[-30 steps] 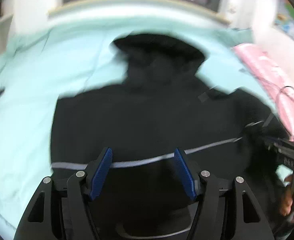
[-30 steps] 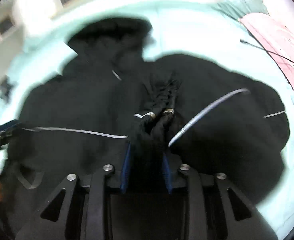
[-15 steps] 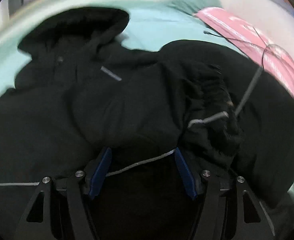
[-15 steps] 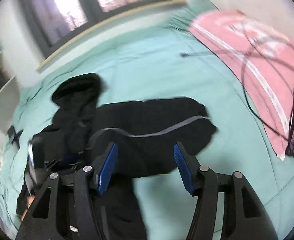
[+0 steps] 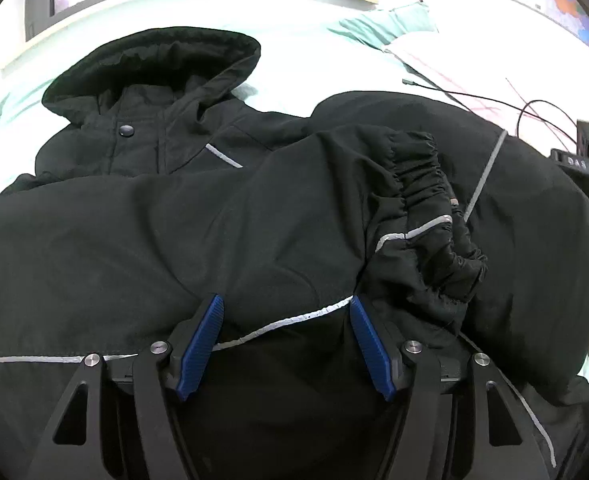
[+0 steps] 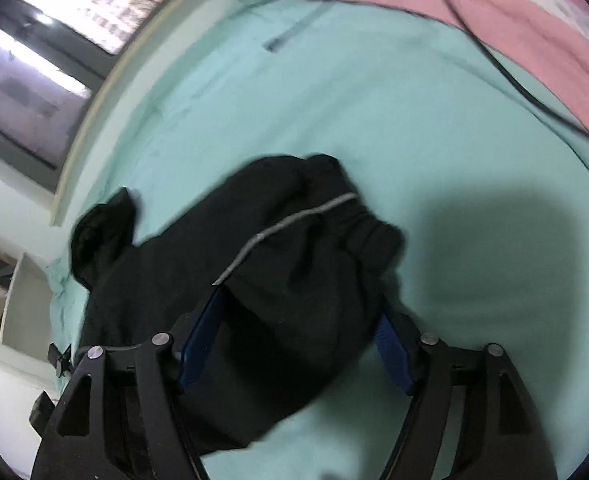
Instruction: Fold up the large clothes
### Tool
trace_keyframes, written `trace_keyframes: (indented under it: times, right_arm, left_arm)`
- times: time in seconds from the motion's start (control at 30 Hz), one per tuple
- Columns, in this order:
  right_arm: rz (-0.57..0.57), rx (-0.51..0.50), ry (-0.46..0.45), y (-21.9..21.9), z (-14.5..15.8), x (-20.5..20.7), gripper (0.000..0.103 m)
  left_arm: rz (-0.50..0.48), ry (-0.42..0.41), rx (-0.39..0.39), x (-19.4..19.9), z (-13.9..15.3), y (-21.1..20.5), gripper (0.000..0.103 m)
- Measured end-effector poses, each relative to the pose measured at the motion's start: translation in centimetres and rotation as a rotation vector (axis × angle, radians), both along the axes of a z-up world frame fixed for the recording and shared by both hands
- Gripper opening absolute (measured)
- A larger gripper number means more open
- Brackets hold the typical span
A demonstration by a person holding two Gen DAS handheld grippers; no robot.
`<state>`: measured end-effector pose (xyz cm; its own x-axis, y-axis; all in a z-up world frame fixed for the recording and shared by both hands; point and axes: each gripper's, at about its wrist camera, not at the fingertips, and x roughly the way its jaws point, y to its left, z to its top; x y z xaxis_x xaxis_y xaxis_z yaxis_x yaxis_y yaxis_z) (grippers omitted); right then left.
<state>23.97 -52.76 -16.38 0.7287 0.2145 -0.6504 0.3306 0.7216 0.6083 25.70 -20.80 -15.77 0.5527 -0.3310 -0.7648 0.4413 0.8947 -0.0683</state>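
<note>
Black hooded jacket (image 5: 174,220): flat on teal bed (image 6: 374,120), hood at 11 o'clock, sleeve folded across chest to narrow it. Left claw (image 5: 286,336), right claw (image 6: 298,340): both spread, gripping nothing.

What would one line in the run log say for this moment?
task: fold jacket | left gripper: open, over hem | right gripper: open, above sleeve | surface: bed

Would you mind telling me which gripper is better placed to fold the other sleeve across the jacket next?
Probably the left. The left gripper is open low over the jacket, near the hem. The right gripper, also open, sits over the bulge at the bedsheet side.
</note>
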Motion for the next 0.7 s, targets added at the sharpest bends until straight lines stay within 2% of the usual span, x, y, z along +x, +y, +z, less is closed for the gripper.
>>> trace_keyframes:
  times: [0.03, 0.1, 0.17, 0.23, 0.27, 0.33, 0.4, 0.43, 0.5, 0.53, 0.57, 0.6, 0.7]
  right_arm:
    - [0.014, 0.006, -0.013, 0.2, 0.2, 0.2, 0.029]
    - [0.010, -0.031, -0.028, 0.3, 0.7, 0.1, 0.020]
    - [-0.004, -0.144, -0.046, 1.1, 3.0, -1.3, 0.019]
    - [-0.079, -0.359, -0.037, 1.4, 6.2, -3.6, 0.019]
    - [-0.112, -0.423, -0.038, 1.3, 7.4, -4.6, 0.019]
    - [-0.187, -0.523, -0.033, 0.3, 9.7, -6.8, 0.019]
    - [-0.256, -0.579, -0.015, -0.7, 11.4, -8.3, 0.019]
    - [-0.290, -0.597, -0.007, -1.5, 11.9, -9.2, 0.019]
    - [-0.355, -0.623, 0.006, -2.8, 13.3, -10.7, 0.019]
    - [-0.374, -0.621, 0.015, -3.3, 13.6, -11.1, 0.019]
    - [-0.381, -0.611, 0.021, -4.0, 13.7, -11.6, 0.019]
    - [-0.381, -0.600, 0.028, -4.4, 13.5, -11.8, 0.019]
    - [-0.331, -0.580, 0.050, -4.2, 12.7, -11.0, 0.019]
  left_arm:
    - [0.000, 0.001, 0.003, 0.0, 0.1, 0.0, 0.067]
    - [-0.003, 0.002, 0.007, 0.0, 0.4, 0.0, 0.067]
    - [0.000, -0.016, 0.027, -0.5, 1.4, -0.2, 0.067]
    - [-0.018, -0.079, 0.044, -1.7, 3.1, -0.7, 0.067]
    - [-0.042, -0.108, 0.036, -2.6, 4.2, -1.1, 0.067]
    - [-0.068, -0.142, 0.020, -3.5, 5.9, -2.0, 0.067]
    - [-0.080, -0.154, 0.003, -3.7, 6.8, -2.9, 0.067]
    - [-0.084, -0.143, -0.014, -3.5, 6.9, -3.2, 0.067]
    - [-0.083, -0.072, -0.041, -2.2, 5.6, -3.9, 0.067]
    - [-0.088, -0.002, -0.036, -1.3, 4.2, -4.3, 0.067]
    - [-0.101, 0.116, -0.034, -0.1, 2.0, -4.9, 0.070]
    - [-0.085, 0.163, -0.022, 0.6, 0.1, -5.1, 0.070]
    - [-0.097, 0.141, -0.014, 0.5, 0.3, -5.4, 0.071]
